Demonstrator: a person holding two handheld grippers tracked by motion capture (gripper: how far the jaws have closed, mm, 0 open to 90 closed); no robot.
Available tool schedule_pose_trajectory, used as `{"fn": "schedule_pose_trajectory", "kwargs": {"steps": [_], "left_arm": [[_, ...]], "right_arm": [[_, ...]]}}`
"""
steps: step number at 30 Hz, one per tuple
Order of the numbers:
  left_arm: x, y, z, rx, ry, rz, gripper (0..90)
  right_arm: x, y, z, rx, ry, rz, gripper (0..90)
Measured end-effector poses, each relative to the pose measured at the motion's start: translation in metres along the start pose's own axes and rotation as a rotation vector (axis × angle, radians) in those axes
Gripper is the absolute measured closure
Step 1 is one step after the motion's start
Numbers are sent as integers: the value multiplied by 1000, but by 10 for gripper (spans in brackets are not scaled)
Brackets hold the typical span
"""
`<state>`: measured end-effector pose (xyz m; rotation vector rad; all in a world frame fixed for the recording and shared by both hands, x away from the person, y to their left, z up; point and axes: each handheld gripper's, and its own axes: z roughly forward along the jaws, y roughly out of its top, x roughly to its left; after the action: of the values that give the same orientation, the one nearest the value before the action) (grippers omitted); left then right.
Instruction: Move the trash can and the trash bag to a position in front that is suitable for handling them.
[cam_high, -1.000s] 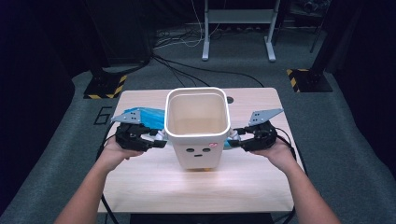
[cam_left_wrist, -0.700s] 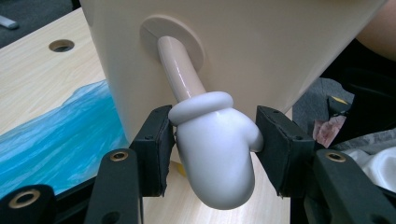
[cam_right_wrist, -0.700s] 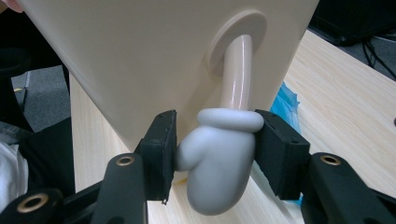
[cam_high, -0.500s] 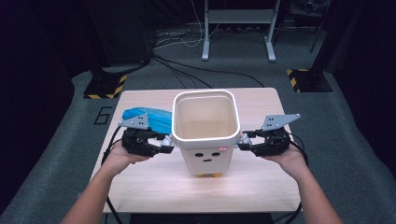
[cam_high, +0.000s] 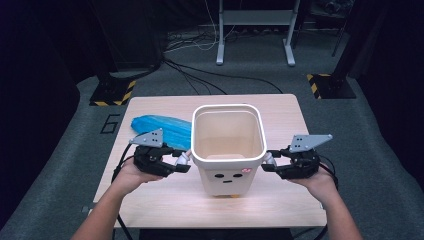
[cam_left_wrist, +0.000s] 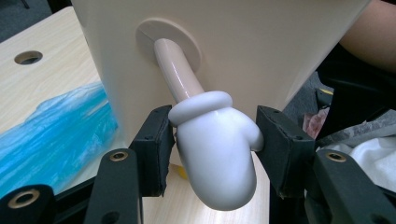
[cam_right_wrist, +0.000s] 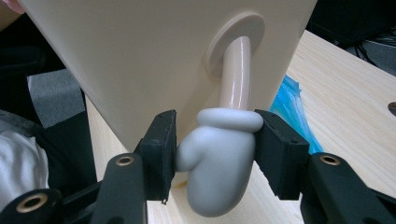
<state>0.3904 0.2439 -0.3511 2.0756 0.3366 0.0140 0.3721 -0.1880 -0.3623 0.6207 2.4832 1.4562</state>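
The cream plastic bin (cam_high: 227, 150), square-mouthed w/ a small face printed on its near wall and a mitten-shaped handle on a peg at each side, stands (or hangs just clear; can't tell which) over the middle of the pale wooden table (cam_high: 280, 107), nearer the front edge than the back. It is empty inside.

The left gripper (cam_high: 181, 161) has its jaws clamped on the bin's white left mitten handle (cam_left_wrist: 215, 147); in the left gripper view the pads press both flanks of the mitten. The right gripper (cam_high: 270, 162) is clamped likewise on the greyish right mitten handle (cam_right_wrist: 217, 158), pads on both sides. Neither pair is fully together, since the mittens fill the gap.

Change vs. a second ago: the bin and both hands have shifted across the table toward its right edge, approx. the bin's own half-width, grips unchanged. The crumpled blue plastic bag (cam_high: 162, 129), lying toward the back-left part of the table, was largely hidden behind the left hand and bin before; now most of it is exposed, well apart from the bin's left wall.

Judgement: this reads as a two-handed carry or reposition of the bin, mid-move. Both grips look sound, so the likely next need is keeping the bin level and setting it down squarely. Risk: mittens may swivel on their pegs and tilt the bin.
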Motion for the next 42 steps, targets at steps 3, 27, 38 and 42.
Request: {"fn": "schedule_pose_trajectory", "kwargs": {"steps": [3,27,38,42], "left_arm": [[1,-4,2,-13,-9,-10,475],[4,-10,-28,-20,63,-28,392],[31,-22,-36,-29,173,-109,397],[45,-28,-30,-20,214,-139,398]], "right_arm": [[1,-5,1,-1,-1,12,497],[4,-15,1,-49,3,32,497],[7,-8,-3,13,-12,21,455],[7,-7,-6,12,-21,22,447]]}}
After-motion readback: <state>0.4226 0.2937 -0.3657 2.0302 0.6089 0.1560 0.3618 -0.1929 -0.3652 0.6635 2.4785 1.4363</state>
